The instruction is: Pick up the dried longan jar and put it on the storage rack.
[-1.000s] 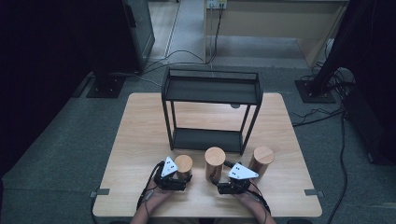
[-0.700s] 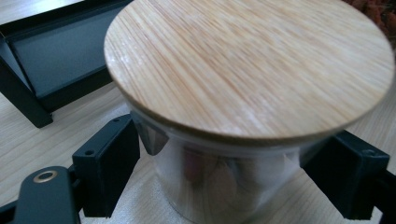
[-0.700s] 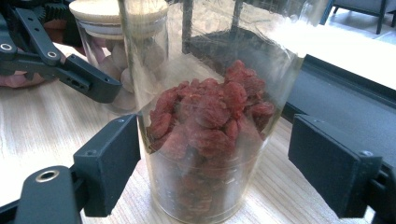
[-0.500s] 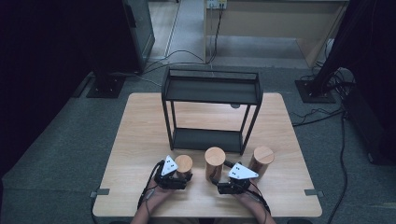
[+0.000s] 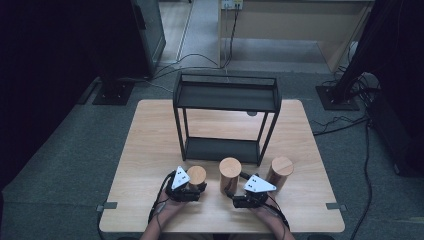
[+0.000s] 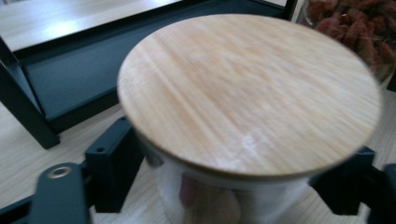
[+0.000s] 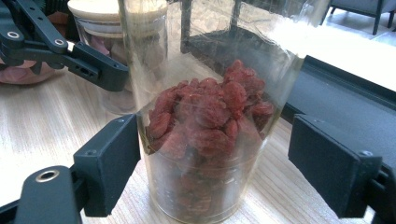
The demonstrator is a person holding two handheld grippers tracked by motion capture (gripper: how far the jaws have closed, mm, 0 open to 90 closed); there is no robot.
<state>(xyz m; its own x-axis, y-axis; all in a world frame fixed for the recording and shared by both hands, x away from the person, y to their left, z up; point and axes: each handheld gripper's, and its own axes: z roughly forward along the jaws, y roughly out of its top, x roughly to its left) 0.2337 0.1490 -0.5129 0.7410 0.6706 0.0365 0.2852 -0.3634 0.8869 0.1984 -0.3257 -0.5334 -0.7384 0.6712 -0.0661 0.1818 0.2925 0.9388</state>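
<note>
L claw (image 6: 224,186) round short jar (image 6: 247,93), maybe touching; R claw (image 7: 219,172) astride berry jar (image 7: 205,140).

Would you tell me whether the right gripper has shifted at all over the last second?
No. The right gripper sits at the same spot beside the middle jar, in front of the black shelf.

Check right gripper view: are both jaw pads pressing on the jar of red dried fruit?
No: the right gripper straddles the jar, but one pad stands clear of the glass.
</note>
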